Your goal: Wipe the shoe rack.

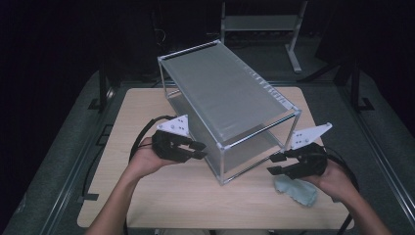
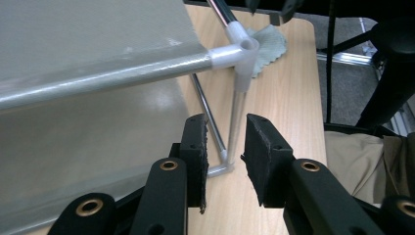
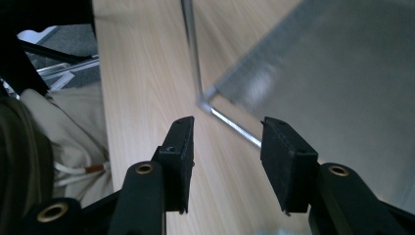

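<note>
On the light wooden table (image 1: 161, 196) a tall box-shaped frame (image 1: 230, 98) of thin metal rods, clear corner joints and grey translucent panels stands slantwise, one short end towards the person and the other reaching to the far edge. Just beside its near left side, in the high view, the left gripper (image 1: 200, 150) is held in the person's left hand (image 1: 142, 161), pointing rightward at the frame's lower left panel; its fingers (image 2: 195, 161) stand apart with nothing between them. In the left gripper view they frame the near upright corner post (image 2: 238, 103), which rises from the table farther off and is not touched by either pad. At the frame's near right corner the right gripper (image 1: 275, 164) sits in the right hand (image 1: 335, 183), raised off the table and pointing leftward towards the frame's lower rail; its fingers (image 3: 178, 161) are likewise apart and hold nothing. In the right gripper view the bottom corner of the frame and a lower rod (image 3: 235, 127) lie beyond the gap, with the grey panel (image 3: 342, 88) to the right, somewhat blurred. A small pale green cloth (image 1: 296, 190) lies crumpled on the table under the right hand, near the frame's front corner but apart from it; it also shows past the corner joint in the left gripper view. Each gripper carries a grey three-cornered plate on top and a black cable trailing back along the forearm.
</note>
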Demonstrator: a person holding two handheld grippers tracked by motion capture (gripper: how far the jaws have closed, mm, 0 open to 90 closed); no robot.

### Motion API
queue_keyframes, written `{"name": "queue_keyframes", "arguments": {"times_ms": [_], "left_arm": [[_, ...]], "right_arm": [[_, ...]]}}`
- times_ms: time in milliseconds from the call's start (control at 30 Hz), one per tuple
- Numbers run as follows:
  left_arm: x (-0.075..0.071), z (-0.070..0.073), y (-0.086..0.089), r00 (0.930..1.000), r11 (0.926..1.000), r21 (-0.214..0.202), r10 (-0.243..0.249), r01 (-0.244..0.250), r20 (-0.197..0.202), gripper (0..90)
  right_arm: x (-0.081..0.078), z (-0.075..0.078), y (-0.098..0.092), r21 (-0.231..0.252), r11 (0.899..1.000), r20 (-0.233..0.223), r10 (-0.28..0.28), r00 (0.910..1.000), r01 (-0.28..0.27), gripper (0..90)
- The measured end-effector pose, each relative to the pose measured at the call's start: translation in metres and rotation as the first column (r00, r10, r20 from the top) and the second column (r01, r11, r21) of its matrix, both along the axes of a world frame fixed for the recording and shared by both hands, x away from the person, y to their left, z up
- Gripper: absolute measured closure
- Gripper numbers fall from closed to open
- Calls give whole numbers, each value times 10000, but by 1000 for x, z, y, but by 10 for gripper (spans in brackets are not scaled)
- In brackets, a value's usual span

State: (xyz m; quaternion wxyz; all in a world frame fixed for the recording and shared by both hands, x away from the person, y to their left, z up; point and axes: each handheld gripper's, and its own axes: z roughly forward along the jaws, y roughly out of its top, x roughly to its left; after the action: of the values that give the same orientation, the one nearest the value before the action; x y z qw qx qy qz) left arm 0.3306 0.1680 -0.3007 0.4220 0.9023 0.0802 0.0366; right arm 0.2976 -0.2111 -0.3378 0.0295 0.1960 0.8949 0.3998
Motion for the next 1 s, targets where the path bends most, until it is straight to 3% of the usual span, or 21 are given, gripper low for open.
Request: {"name": "queue_keyframes", "arguments": {"times_ms": [233,467,667,700,767,900,1000], "left_arm": [[11,17,9,9998,9998,-55,182,-182,97,683],[36,33,15,9992,9996,62,287,-289,273,655],[68,38,13,9997,10000,44,19,-20,258,653],[73,39,12,9998,9999,-105,-61,63,179,652],[81,40,9,9996,9998,-78,-166,168,239,627],[97,36,4,9995,9994,-53,-329,328,-44,594],[106,31,4,9988,9991,-22,-429,428,-219,562]], "right_arm": [[5,43,30,320,9966,451,741,9962,-756,549],[20,66,64,452,9898,608,1321,9894,-1350,534],[38,64,95,150,9813,488,1909,9804,-1918,533],[39,63,97,197,9813,438,1903,9808,-1913,532],[42,61,102,182,9797,427,1987,9791,-1996,533],[47,55,107,66,9763,405,2158,9756,-2162,537],[48,51,109,-312,9728,437,2309,9720,-2297,549]]}}
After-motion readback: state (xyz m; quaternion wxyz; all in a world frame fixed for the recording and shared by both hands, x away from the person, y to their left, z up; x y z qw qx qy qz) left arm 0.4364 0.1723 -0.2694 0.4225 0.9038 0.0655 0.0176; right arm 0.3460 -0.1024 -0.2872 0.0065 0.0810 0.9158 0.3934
